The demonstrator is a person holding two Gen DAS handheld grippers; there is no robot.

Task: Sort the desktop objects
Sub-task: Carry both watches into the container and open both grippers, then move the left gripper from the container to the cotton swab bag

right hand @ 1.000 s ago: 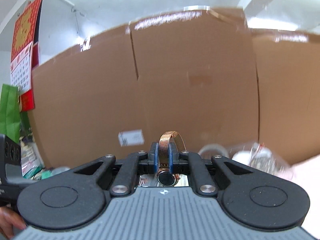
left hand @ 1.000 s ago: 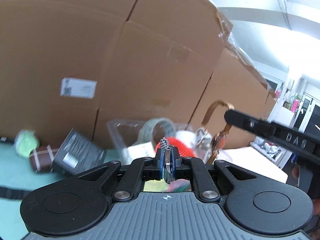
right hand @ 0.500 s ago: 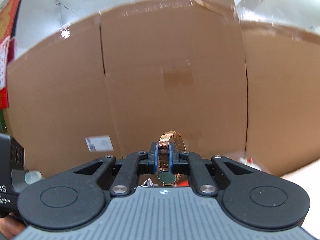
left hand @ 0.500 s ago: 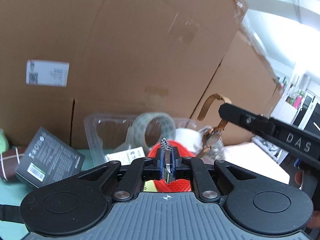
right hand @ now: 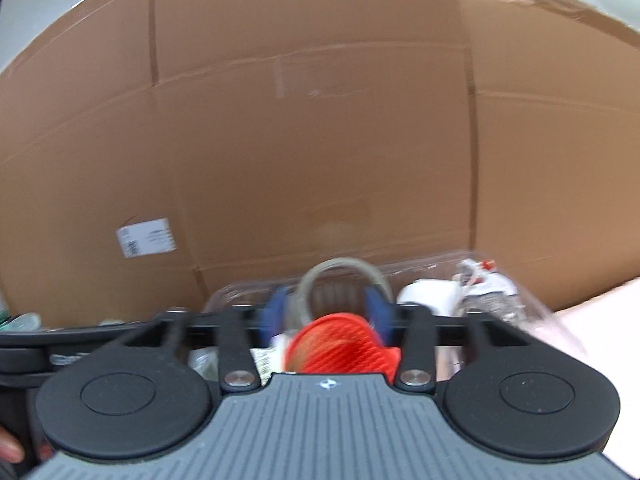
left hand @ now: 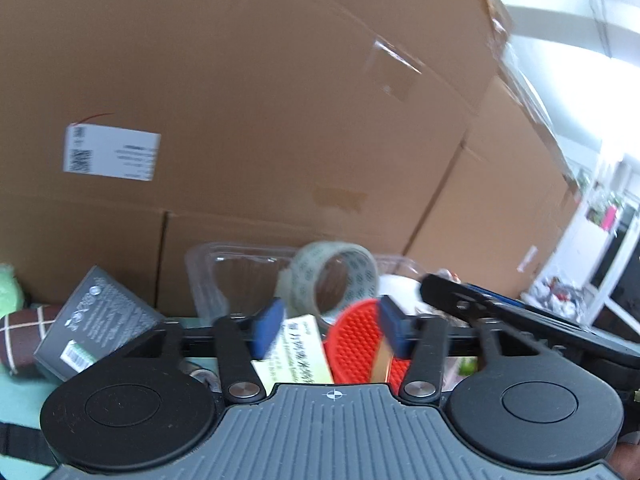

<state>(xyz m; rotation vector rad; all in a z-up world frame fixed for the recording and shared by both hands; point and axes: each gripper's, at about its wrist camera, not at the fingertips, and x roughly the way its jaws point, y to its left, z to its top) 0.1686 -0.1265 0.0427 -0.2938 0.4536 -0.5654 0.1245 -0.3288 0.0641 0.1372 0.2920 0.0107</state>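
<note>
A clear plastic bin [left hand: 224, 268] holds a roll of clear tape [left hand: 334, 276], a red ribbed silicone pad [left hand: 358, 346], a yellow-green sticky-note pad [left hand: 298, 354] and white items. My left gripper [left hand: 330, 330] is open and empty, held just in front of the bin. My right gripper [right hand: 326, 314] is also open and empty over the same bin [right hand: 436, 270], with the red pad [right hand: 342, 346] and the tape roll [right hand: 344, 280] between its fingers. The right gripper's black body [left hand: 500, 314] shows at the right of the left wrist view.
Tall cardboard boxes [left hand: 280, 100] stand close behind the bin. A dark box [left hand: 98, 322], a small brown football [left hand: 20, 334] and a green plush toy [left hand: 8, 282] lie to the left on a teal mat. A white surface [right hand: 596, 300] lies to the right.
Both grippers have opened. The left has let go of a silvery metal chain and the right has let go of a rose-gold watch. Both have come closer to the bin.
</note>
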